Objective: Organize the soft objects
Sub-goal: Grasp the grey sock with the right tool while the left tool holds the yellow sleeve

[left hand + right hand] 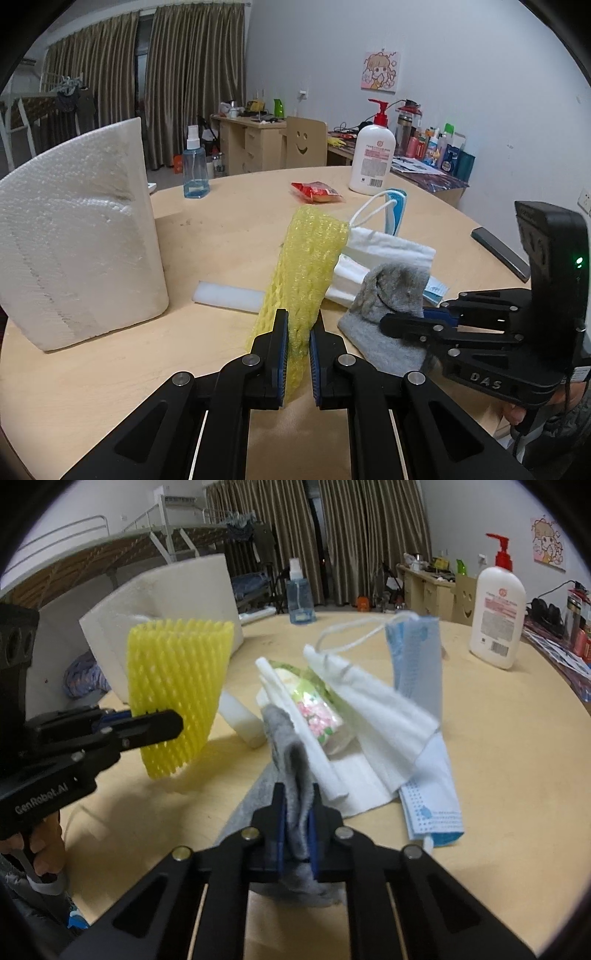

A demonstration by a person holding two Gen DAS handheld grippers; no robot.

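Note:
My left gripper (299, 321) is shut on the lower end of a yellow foam net sleeve (310, 258), which stands upright above the round wooden table (110, 376). In the right wrist view the same net (177, 672) hangs from the left gripper (173, 723). My right gripper (298, 794) is shut on a fold of a grey sock (291, 753); the sock (391, 291) is pulled up at one end and lies on the table at the other. Behind it lies a pile: a white face mask (373, 709), a blue face mask (417, 657) and a flowered tissue pack (317, 716).
A big white foam box (74, 236) stands at the left. A small white foam block (229, 295) lies beside the pile. Farther back are a spray bottle (195, 166), a red packet (317, 192) and a lotion pump bottle (371, 158). A dark flat device (498, 253) lies near the right edge.

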